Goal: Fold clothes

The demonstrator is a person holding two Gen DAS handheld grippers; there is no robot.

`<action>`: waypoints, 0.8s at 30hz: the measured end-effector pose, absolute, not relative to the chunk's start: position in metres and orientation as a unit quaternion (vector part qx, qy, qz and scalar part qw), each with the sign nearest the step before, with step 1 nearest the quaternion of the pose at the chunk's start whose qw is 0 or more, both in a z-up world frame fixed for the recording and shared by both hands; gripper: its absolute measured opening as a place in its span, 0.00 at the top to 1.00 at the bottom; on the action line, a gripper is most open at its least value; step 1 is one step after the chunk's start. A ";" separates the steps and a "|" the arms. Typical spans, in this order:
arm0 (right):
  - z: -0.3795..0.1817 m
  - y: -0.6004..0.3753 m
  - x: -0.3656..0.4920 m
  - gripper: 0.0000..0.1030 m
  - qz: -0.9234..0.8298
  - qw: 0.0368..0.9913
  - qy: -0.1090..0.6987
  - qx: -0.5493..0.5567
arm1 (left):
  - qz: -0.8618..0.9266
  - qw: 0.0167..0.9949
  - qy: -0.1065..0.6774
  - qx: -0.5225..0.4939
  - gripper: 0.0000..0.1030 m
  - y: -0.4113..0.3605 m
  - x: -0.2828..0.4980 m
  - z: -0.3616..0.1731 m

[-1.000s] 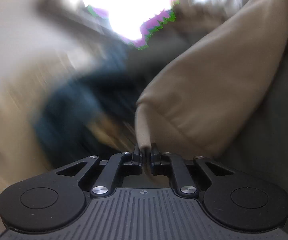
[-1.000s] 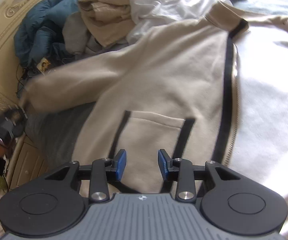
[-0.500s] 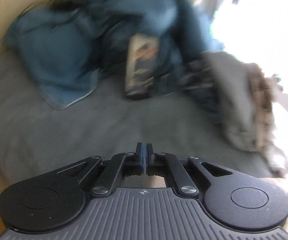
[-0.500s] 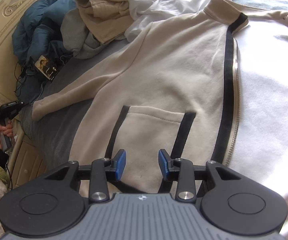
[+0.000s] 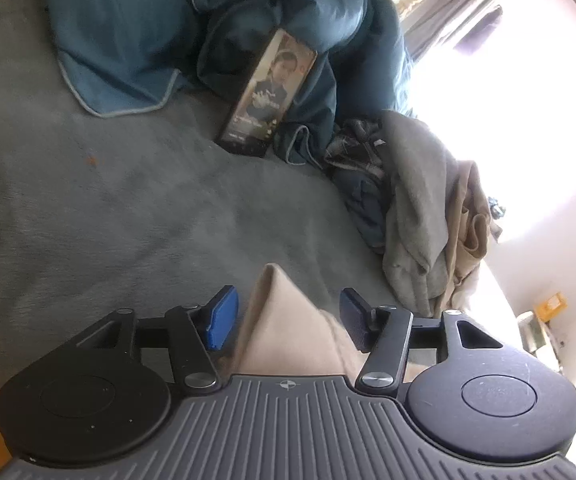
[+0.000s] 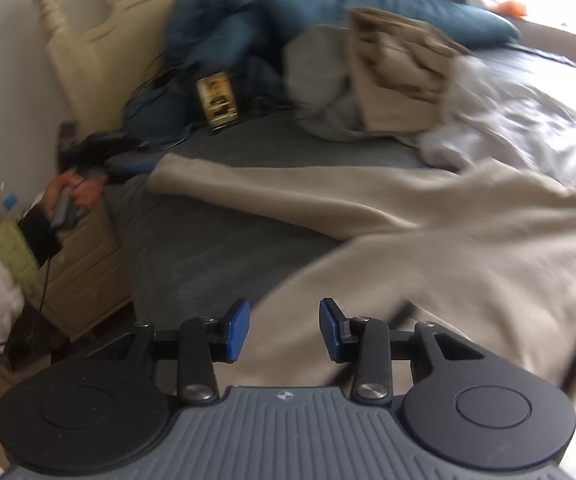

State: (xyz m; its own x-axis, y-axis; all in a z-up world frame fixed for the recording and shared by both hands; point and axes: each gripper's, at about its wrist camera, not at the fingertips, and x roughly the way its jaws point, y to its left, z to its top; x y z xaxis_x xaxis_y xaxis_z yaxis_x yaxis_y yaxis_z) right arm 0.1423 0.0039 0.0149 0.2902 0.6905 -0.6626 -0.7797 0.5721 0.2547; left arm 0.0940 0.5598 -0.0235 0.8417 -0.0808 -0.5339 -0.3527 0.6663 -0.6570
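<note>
So at that point my left gripper (image 5: pixel 284 316) had its jaws opening, with the cuff end of the sleeve (image 5: pixel 288 332) sitting loose in the gap. The blue pads (image 5: pixel 220 316) weren't pressing on it, so I'd call that a let-go, not a grip. The cuff poked forward out of the jaws and lay on the grey bedsheet (image 5: pixel 108 220).

My right gripper (image 6: pixel 284 330) had its jaws partly apart with nothing pinched. It just hovered over the body of the beige jacket (image 6: pixel 467 272), near the edge closest to me.

From the right camera the sleeve (image 6: pixel 268 196) ran long and mostly flat across the bed. Its cuff pointed toward the left hand (image 6: pixel 74 196) at the bed's edge, and its shoulder end joined the jacket body over on the right. So the long axis was side to side, cuff left, body right.

My read: the sleeve was laid out straight, and the next thing was folding it back over the body. The left gripper was way nearer the cuff, so that was the one to use. The right one was better placed to pin or grab the body.

Further out there was a blue duvet (image 5: pixel 168 20), a phone (image 5: pixel 268 100) propped against it, and a pile of other clothes (image 6: pixel 387 80) waiting.
</note>
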 end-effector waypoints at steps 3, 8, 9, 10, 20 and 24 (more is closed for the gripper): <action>0.014 0.017 0.140 0.60 0.465 0.796 0.382 -0.062 | 0.074 0.872 0.294 -0.385 0.46 0.555 0.115 -0.028; 0.007 0.019 0.141 0.60 0.433 0.806 0.398 -0.064 | 0.094 0.898 0.300 -0.307 0.95 0.531 0.129 -0.027; 0.006 0.016 0.142 0.60 0.426 0.808 0.402 -0.062 | 0.092 0.907 0.281 -0.301 0.96 0.528 0.127 -0.023; 0.005 0.013 0.143 0.60 0.420 0.809 0.407 -0.058 | 0.089 0.915 0.258 -0.297 0.96 0.524 0.123 -0.016; -0.006 -0.010 0.152 0.60 0.394 0.817 0.419 -0.043 | 0.130 0.941 0.184 -0.253 0.91 0.521 0.169 0.015; -0.017 -0.018 0.158 0.60 0.383 0.811 0.442 -0.029 | 0.221 0.868 0.335 -0.294 0.83 0.538 0.218 -0.039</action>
